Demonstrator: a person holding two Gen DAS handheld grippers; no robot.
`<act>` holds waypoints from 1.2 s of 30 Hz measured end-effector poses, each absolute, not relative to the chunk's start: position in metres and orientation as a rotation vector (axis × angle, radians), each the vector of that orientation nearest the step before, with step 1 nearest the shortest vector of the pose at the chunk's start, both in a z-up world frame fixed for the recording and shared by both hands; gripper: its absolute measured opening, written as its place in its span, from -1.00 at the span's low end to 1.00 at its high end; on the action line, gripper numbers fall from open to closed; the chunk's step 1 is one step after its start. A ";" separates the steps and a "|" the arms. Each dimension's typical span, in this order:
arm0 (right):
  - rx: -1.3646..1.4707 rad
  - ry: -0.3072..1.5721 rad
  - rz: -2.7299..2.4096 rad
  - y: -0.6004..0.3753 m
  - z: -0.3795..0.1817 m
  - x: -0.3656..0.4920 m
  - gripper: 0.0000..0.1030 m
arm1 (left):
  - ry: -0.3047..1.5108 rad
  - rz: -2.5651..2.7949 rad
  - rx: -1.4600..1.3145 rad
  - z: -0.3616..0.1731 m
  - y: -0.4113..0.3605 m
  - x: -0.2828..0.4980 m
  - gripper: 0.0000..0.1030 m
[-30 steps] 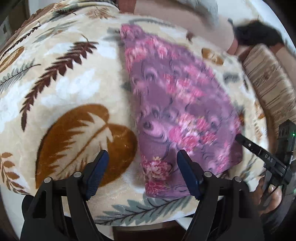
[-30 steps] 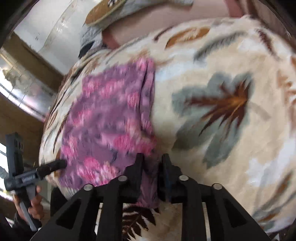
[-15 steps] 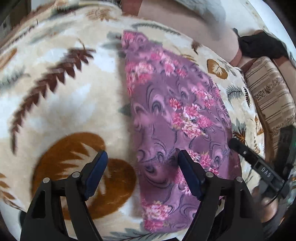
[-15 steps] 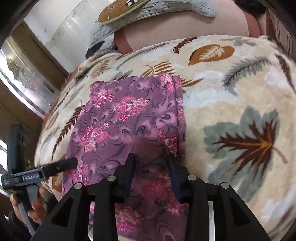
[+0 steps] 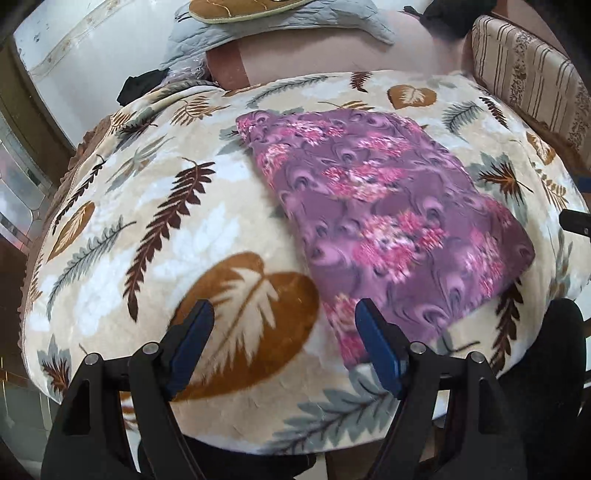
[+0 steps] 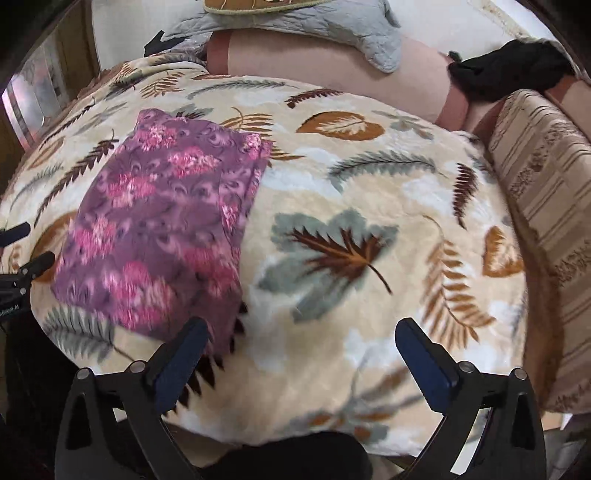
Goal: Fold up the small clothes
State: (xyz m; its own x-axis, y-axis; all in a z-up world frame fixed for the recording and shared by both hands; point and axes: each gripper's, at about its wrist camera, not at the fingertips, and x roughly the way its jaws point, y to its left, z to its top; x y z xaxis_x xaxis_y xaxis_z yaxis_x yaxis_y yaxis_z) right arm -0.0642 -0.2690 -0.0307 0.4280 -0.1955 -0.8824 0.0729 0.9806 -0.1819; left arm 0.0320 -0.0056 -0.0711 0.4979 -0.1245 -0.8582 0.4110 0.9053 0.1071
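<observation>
A purple floral garment (image 5: 388,221) lies folded flat on a cream leaf-print blanket (image 5: 147,221). In the right wrist view the garment (image 6: 162,236) lies at the left. My left gripper (image 5: 284,332) is open and empty, above the blanket's near edge, its right finger just over the garment's near corner. My right gripper (image 6: 299,347) is open and empty, near the blanket's front edge, with its left finger by the garment's near right corner. The left gripper's tips (image 6: 22,251) show at the far left of the right wrist view.
A striped cushion (image 6: 546,206) lies to the right of the blanket. A pink bolster (image 6: 332,59) with a grey quilt (image 6: 314,26) and a dark cloth (image 6: 506,70) lies along the back. A wall and wooden frame stand at the left.
My right gripper let go of the garment's edge, opened wide and pulled back to the right. My left gripper drew back toward the near edge. The garment now lies flat.
</observation>
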 end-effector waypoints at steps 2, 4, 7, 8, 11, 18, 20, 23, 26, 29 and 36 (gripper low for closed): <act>-0.173 1.083 -0.202 -0.263 -0.028 -0.078 0.98 | 1.007 -0.337 0.310 -0.071 -0.008 0.025 0.53; -0.209 1.064 -0.218 -0.258 -0.028 -0.086 0.98 | 1.007 -0.342 0.316 -0.070 -0.013 0.016 0.53; -0.235 1.026 -0.212 -0.251 -0.025 -0.101 0.98 | 0.986 -0.360 0.329 -0.067 -0.016 0.002 0.53; -0.241 1.015 -0.211 -0.249 -0.023 -0.105 0.98 | 0.980 -0.369 0.338 -0.067 -0.018 -0.003 0.53; -0.247 0.995 -0.206 -0.244 -0.020 -0.115 0.98 | 0.977 -0.388 0.339 -0.066 -0.021 -0.012 0.53; -0.213 0.976 -0.176 -0.237 -0.020 -0.127 0.98 | 0.997 -0.417 0.307 -0.065 -0.024 -0.025 0.53; -0.198 0.973 -0.171 -0.237 -0.020 -0.129 0.98 | 0.990 -0.423 0.304 -0.063 -0.024 -0.029 0.53; -0.170 0.969 -0.170 -0.238 -0.020 -0.131 0.98 | 0.979 -0.429 0.299 -0.059 -0.023 -0.033 0.53; -0.151 0.966 -0.174 -0.239 -0.019 -0.133 0.98 | 0.971 -0.444 0.296 -0.056 -0.024 -0.037 0.53; -0.150 0.964 -0.173 -0.239 -0.019 -0.135 0.98 | 0.968 -0.456 0.305 -0.055 -0.027 -0.041 0.53; -0.136 0.969 -0.177 -0.240 -0.021 -0.138 0.98 | 0.972 -0.471 0.298 -0.053 -0.034 -0.045 0.53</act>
State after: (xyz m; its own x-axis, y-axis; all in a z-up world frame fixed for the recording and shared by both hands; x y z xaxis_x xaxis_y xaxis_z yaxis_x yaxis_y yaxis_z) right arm -0.1379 -0.2403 -0.0209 0.5533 -0.2101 -0.8061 0.0891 0.9770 -0.1935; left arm -0.0447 -0.0337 -0.0528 0.4757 -0.2479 -0.8440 0.5088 0.8602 0.0341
